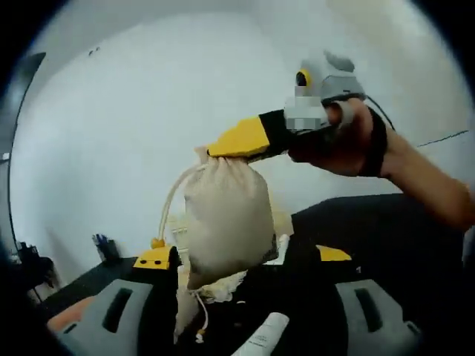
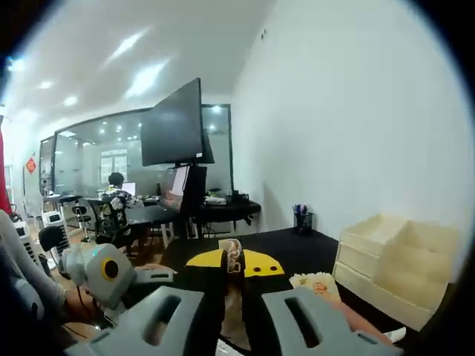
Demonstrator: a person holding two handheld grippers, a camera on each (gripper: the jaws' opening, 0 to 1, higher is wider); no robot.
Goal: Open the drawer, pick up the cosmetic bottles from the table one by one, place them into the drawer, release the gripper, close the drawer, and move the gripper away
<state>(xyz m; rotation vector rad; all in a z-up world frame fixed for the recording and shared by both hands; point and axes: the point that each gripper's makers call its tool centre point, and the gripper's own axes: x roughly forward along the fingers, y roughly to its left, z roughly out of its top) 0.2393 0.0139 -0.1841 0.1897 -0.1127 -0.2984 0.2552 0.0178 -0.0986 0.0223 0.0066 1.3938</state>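
Drawer unit [image 2: 393, 259], pale wood with stepped fronts, stands on the black table [image 2: 297, 248] against the white wall; its drawers look closed, so what they hold is hidden. Next in size is a beige cloth drawstring pouch [image 1: 225, 222], hanging in the air above the table. The right gripper [image 1: 223, 147], held in a person's hand [image 1: 345, 137], pinches the pouch's gathered neck between its yellow-tipped jaws. In the right gripper view those jaws stand pressed together on a small fold of the cloth [image 2: 233, 256]. The left gripper [image 1: 245, 259] sits below, its jaws spread either side of the pouch's bottom; I cannot tell whether they touch it. The pouch bulges as though something is inside, but its contents are hidden. Soft and light, it will likely sag and swing, so the cinched neck seems the surest hold. A white cosmetic tube [image 1: 263, 334] lies beneath the pouch; it looks smooth, possibly slippery, best gripped across its middle.
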